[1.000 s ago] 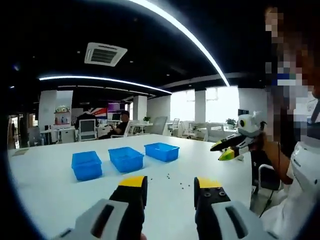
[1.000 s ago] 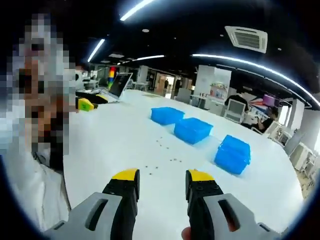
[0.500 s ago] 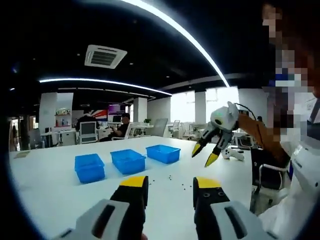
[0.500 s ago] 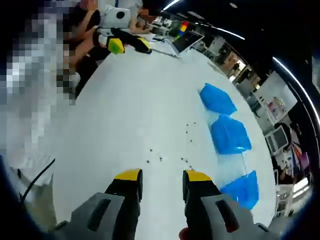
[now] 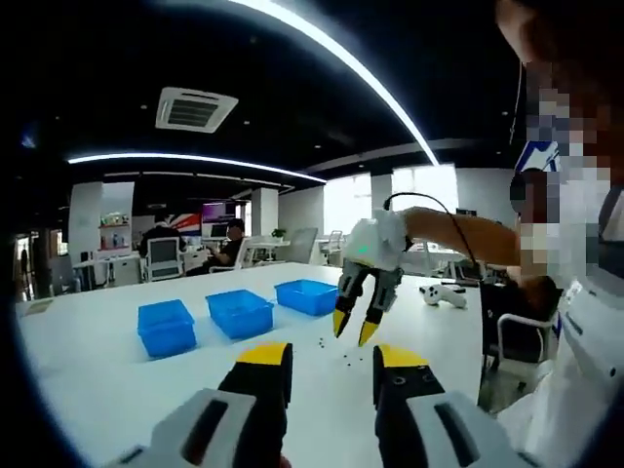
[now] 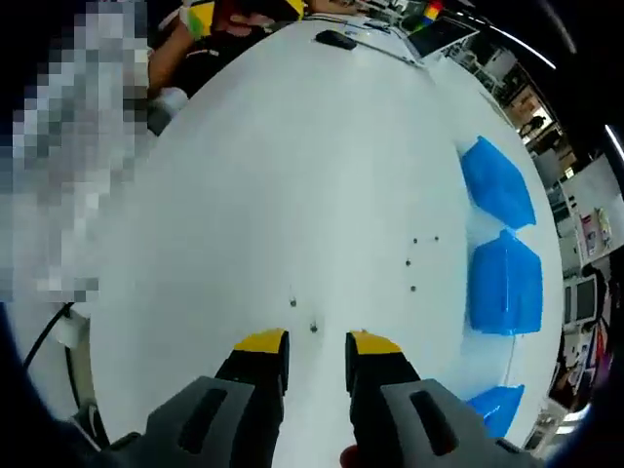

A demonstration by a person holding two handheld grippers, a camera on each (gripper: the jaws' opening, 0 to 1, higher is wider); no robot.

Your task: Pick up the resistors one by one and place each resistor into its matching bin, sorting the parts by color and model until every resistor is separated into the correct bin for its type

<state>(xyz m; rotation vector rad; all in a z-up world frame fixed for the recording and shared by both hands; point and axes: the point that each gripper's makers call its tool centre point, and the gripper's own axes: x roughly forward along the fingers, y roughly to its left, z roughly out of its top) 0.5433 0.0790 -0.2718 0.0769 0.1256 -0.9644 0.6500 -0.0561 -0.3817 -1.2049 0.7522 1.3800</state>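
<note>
The broad white table (image 6: 244, 175) is laid out for sorting: three blue plastic bins (image 6: 504, 283) are lined along the right of the right gripper view, with tiny dark resistors (image 6: 313, 327) scattered loose at lower centre. The right gripper (image 6: 314, 343) is poised above one, jaws parted and empty. The left gripper (image 5: 331, 357) is held back at lower centre, jaws apart, nothing gripped.

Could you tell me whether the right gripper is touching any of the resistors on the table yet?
Apart. In the left gripper view the right gripper hangs above the resistors, white table showing beneath its tips; in its own view a resistor lies ahead of the open jaws.
</note>
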